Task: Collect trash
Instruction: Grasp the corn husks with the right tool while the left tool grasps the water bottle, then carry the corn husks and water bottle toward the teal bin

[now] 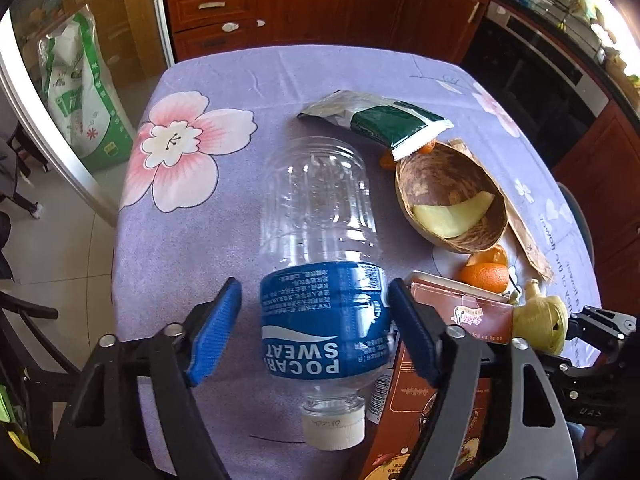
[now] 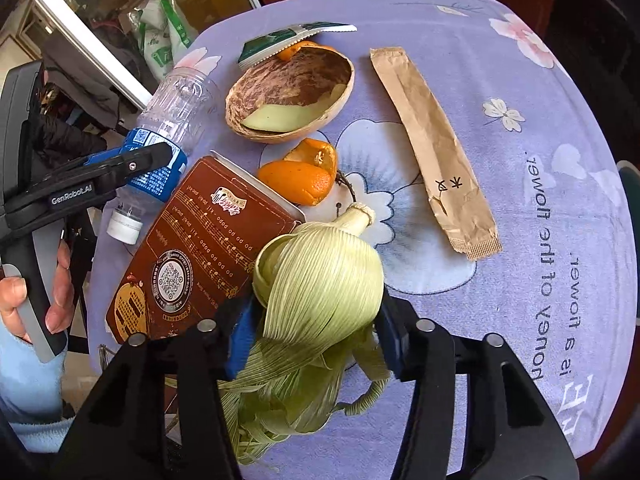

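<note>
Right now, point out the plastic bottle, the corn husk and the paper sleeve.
plastic bottle (image 1: 325, 320), left wrist view, on its blue label.
corn husk (image 2: 320, 276), right wrist view, on its rounded top.
paper sleeve (image 2: 430, 140), right wrist view, on its middle.

I am looking at a purple tablecloth (image 1: 192, 240) with a big pink flower (image 1: 180, 148) on its left side. Far behind it, brown wooden drawers (image 1: 216, 4) are standing. A green and white sack (image 1: 80, 92) is leaning far to the left. A dark oven (image 1: 540, 68) is sitting far right.
</note>
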{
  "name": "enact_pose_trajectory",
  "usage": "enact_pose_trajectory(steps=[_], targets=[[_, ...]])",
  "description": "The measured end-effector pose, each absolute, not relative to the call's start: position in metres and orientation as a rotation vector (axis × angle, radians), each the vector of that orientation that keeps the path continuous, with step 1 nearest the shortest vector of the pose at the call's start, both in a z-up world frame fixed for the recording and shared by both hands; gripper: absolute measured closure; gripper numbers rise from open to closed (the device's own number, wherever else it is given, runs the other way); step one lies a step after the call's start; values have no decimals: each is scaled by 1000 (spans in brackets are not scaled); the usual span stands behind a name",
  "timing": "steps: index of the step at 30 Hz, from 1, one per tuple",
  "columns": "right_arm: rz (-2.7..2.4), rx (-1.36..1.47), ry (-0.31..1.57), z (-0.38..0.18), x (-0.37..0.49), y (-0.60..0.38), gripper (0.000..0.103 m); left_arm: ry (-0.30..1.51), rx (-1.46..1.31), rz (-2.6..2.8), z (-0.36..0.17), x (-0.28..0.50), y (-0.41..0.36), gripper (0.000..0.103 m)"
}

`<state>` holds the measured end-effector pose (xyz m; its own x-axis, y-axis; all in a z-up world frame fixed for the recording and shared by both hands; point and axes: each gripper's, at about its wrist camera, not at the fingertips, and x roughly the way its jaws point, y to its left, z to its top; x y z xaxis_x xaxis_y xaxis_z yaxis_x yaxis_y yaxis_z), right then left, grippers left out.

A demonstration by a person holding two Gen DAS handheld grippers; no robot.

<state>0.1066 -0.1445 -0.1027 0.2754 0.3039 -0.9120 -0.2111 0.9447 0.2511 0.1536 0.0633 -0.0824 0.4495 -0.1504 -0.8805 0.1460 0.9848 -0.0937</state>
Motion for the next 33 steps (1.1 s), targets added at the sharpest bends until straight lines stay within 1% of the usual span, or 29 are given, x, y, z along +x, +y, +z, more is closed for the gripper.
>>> enact_pose_trajectory(steps=[4,6,12,18,26,33], targets=[[348,78,1231,-100,103,-143,60,1074,42,-154,-80,148,59,37],[347,97,1228,-98,101,-147,61,1065,53,-144,-78,145,58,37],[336,133,1198,-85,97,-162,62,1035,65,-121,-58,136,61,37],[322,190,1139,-62,93,-187,62,984,88,-137,-26,122,49,37],[262,232,1038,-28,80,-232,62,918,135,-237,12,101,0,37],[197,244,975,-8,65,-271,62,898,170,-335,24,91,-55,37]])
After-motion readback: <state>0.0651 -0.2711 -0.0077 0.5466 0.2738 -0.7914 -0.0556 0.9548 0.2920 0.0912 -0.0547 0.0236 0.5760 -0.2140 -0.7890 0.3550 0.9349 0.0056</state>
